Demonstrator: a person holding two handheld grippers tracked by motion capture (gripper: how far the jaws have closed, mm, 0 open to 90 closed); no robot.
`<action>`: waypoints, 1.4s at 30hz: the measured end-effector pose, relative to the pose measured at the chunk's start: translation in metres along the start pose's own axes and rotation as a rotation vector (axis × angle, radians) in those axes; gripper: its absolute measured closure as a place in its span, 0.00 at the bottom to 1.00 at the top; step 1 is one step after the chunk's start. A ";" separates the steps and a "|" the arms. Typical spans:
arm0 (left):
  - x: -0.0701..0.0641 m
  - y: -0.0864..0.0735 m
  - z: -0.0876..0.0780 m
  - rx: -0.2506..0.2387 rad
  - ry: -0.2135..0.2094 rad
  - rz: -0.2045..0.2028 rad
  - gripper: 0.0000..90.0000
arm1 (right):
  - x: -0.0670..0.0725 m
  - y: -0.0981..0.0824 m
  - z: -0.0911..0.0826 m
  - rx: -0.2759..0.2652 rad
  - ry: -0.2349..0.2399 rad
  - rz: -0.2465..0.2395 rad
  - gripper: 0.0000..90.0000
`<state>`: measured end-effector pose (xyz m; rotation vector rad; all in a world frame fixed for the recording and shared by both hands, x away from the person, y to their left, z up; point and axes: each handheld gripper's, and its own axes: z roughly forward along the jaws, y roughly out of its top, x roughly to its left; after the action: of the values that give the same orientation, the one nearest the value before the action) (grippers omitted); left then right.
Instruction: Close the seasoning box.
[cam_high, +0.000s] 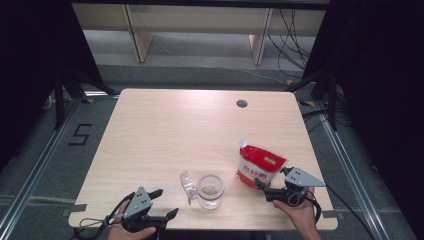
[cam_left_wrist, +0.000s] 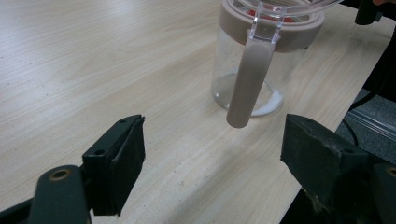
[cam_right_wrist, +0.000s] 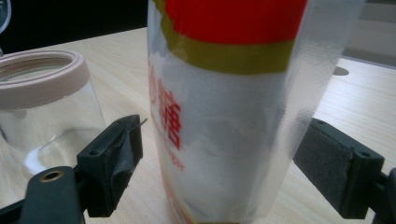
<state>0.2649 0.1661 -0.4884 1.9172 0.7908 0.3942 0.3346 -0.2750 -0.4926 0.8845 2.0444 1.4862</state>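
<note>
- While your right gripper (cam_high: 270, 186) stands released with its jaws on either side of the red-and-white plastic stand-up pouch with a spout (cam_high: 259, 167), squeeze only once the pouch sits centred between the pads, as the right gripper view shows it now.
- Grip at the pouch's lower body, where the white filling bulks out; I judge the thin film above would crumple and slip.
- Close gently, since a soft bag may bulge and tip toward the jar.
- Your left gripper (cam_high: 167, 203) is also released, holding nothing, with the clear glass jar with a beige collar (cam_left_wrist: 246, 65) just ahead of its jaws and its flipped-open clear lid (cam_high: 187, 183) hanging on the near side.
- Bring the left jaws around the jar's wall below the collar, clear of the dangling beige latch strap (cam_left_wrist: 247, 81), to steady it on the pale wooden table (cam_high: 175, 130).
</note>
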 end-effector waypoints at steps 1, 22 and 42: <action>-0.001 0.000 0.000 0.000 0.002 -0.019 0.24 | 0.001 0.000 0.000 0.008 0.004 0.002 0.20; -0.001 0.000 0.000 -0.001 -0.002 -0.024 0.24 | -0.002 -0.002 0.014 -0.043 0.045 -0.013 0.29; -0.001 0.000 0.000 0.005 0.000 -0.019 0.24 | -0.004 -0.005 0.025 -0.083 0.081 -0.032 0.35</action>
<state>0.2639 0.1657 -0.4886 1.9125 0.8103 0.3807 0.3539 -0.2625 -0.5050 0.7675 2.0283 1.6016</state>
